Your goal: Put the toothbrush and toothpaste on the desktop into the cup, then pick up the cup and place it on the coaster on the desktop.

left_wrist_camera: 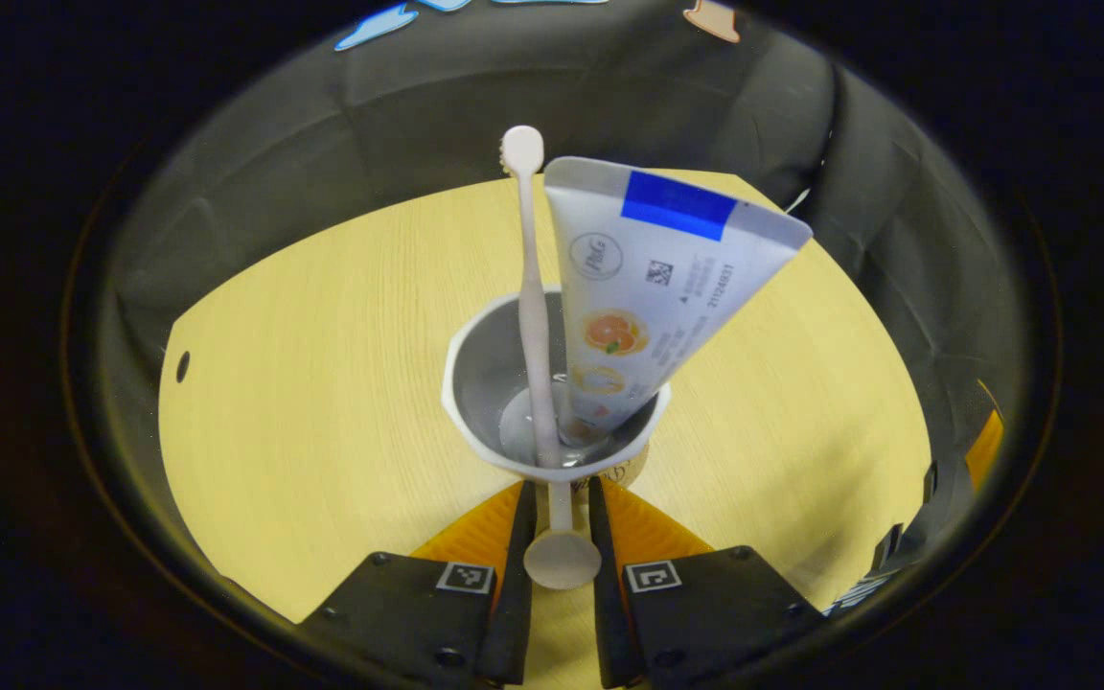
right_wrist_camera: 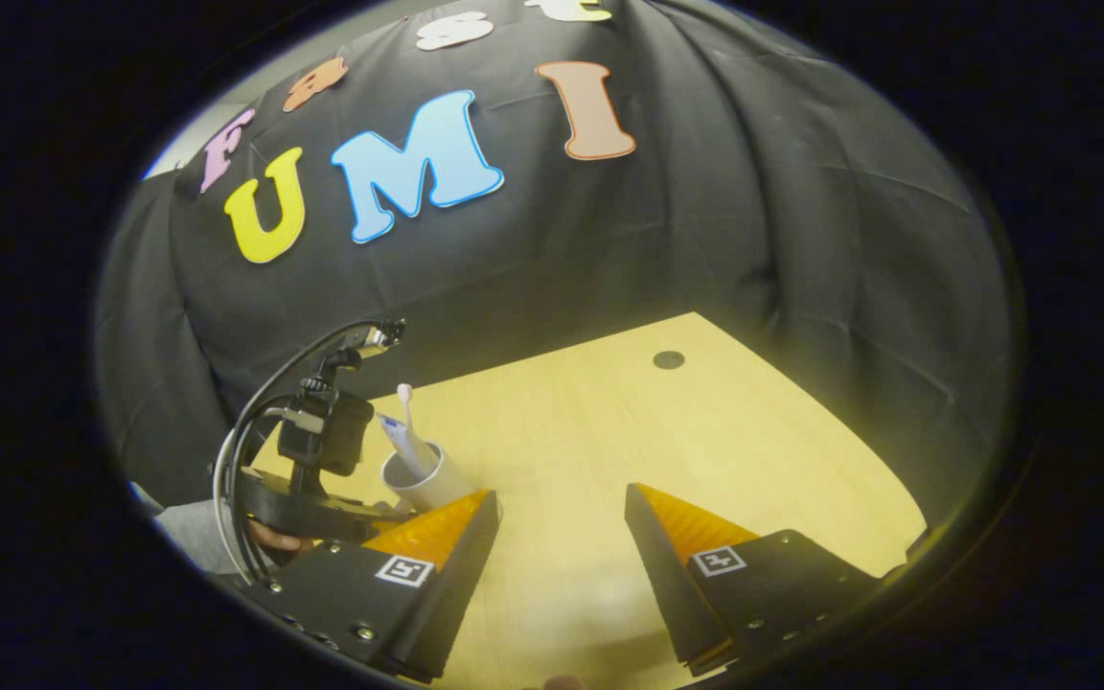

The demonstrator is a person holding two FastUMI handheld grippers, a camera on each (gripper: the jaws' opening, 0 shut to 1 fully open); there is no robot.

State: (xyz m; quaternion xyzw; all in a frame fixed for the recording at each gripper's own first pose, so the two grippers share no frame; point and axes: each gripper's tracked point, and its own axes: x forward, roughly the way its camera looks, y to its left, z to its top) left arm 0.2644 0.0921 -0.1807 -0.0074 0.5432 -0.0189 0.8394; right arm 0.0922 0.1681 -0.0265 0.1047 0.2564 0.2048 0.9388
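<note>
In the left gripper view, the left tool (left_wrist_camera: 562,517) has its two fingers drawn close together around the base of the cup (left_wrist_camera: 552,402), which stands on the pale wooden tabletop (left_wrist_camera: 322,383) directly ahead; the fingers flank the cup's lower part, though whether both actually press on it I cannot tell. Inside the cup stands the toothbrush (left_wrist_camera: 533,307), head up and nearly upright, its rounded handle end seeming to show low between the fingers. Beside it leans the toothpaste tube (left_wrist_camera: 653,287), cap end down in the cup, flat crimped end up and tilted to the right. In the right gripper view, the right tool (right_wrist_camera: 562,537) hovers over bare tabletop (right_wrist_camera: 609,422) with its fingers spread wide apart and nothing between them. Farther off to the left sits the cup (right_wrist_camera: 423,484) with the toothbrush (right_wrist_camera: 406,407) and toothpaste tube (right_wrist_camera: 403,443) sticking out, and the left tool (right_wrist_camera: 322,479) is just beside it, held by a hand (right_wrist_camera: 274,539).
</note>
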